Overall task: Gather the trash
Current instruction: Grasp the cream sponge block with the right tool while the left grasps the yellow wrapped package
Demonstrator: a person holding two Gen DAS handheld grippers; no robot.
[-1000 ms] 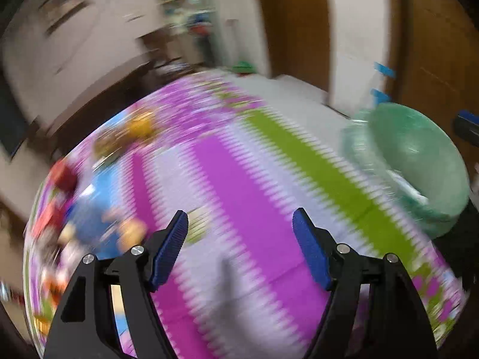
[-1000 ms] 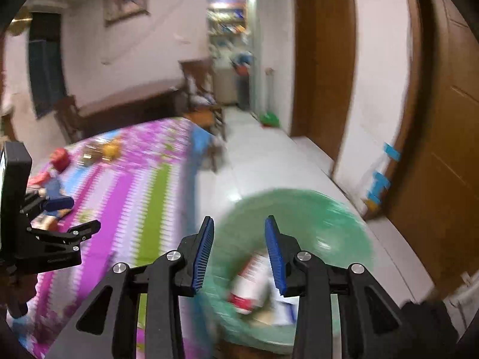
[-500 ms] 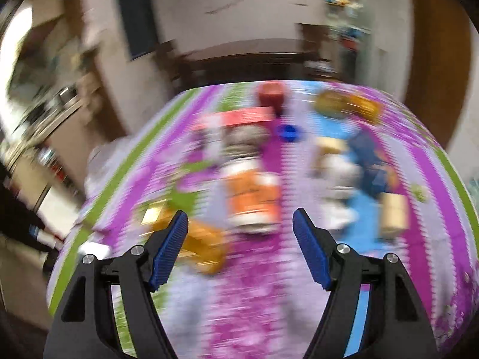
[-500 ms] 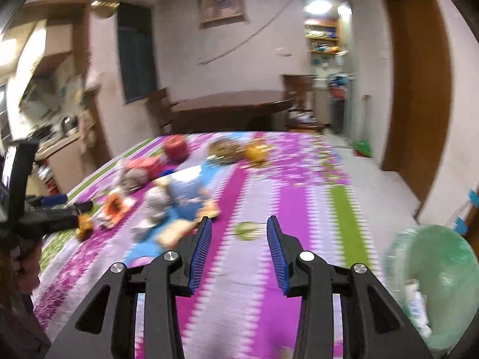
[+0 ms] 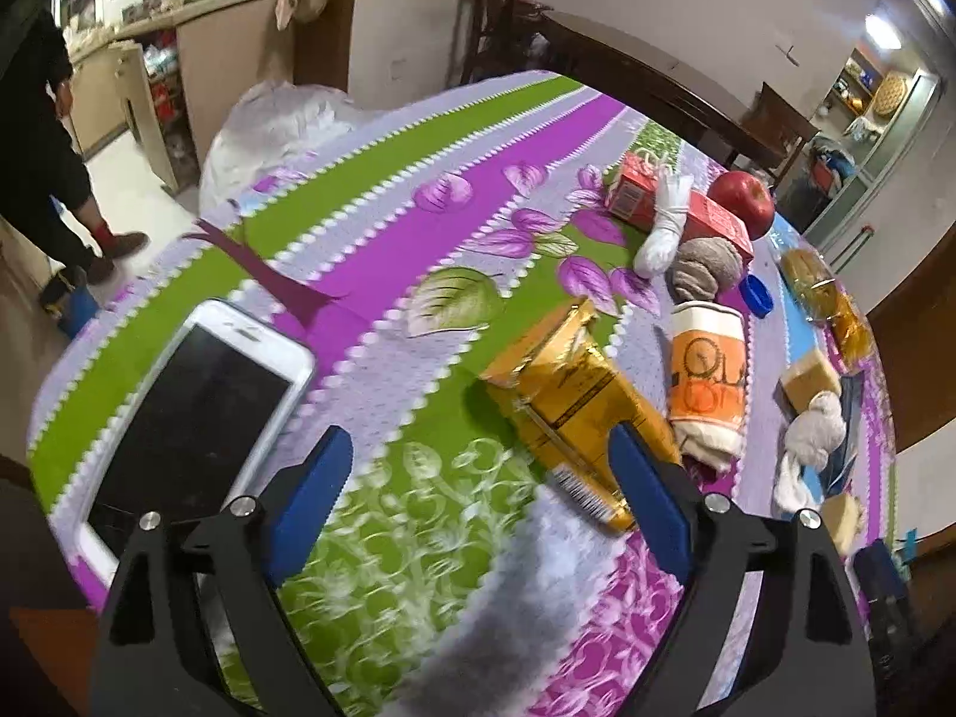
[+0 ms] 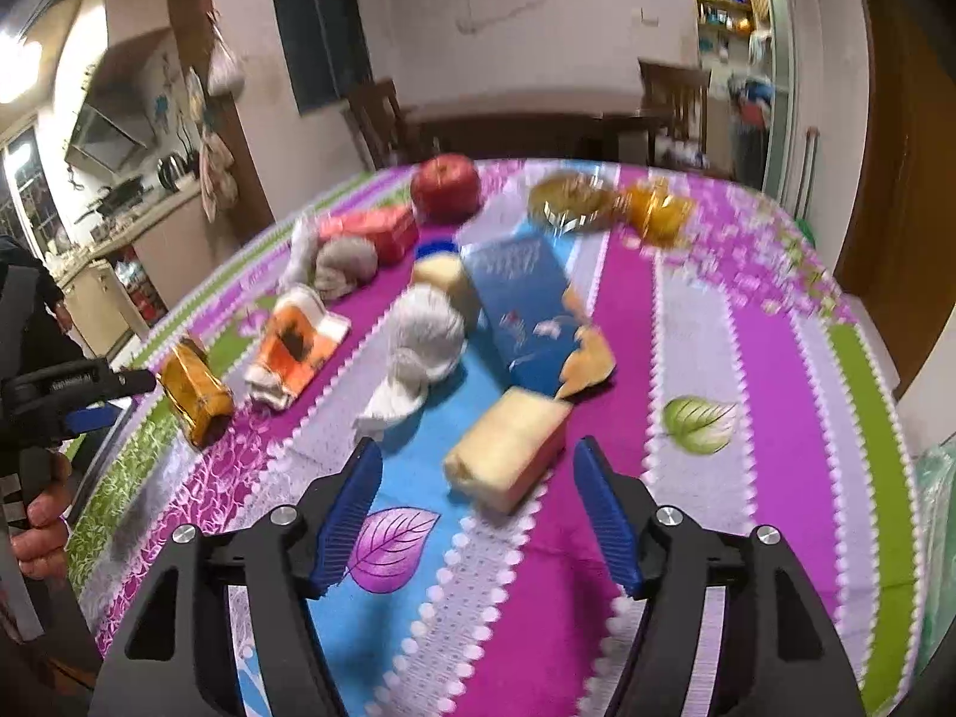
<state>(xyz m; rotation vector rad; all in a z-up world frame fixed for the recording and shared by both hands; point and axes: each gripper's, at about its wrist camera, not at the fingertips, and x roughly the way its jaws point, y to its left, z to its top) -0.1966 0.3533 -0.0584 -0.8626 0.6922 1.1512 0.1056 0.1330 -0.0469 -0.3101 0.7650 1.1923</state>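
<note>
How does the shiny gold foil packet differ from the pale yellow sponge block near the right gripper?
The shiny gold foil packet is crinkled, reflective and printed, with a barcode visible in the left wrist view; the pale yellow sponge block is matte and plain. The packet lies just ahead of the left gripper, the block just ahead of the right gripper. The packet rests on a green stripe, the block on blue and magenta. Both lie ungripped on the tablecloth, before open jaws.

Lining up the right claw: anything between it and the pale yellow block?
No. In the right wrist view only bare tablecloth separates the open right claw from the pale yellow block.
</note>
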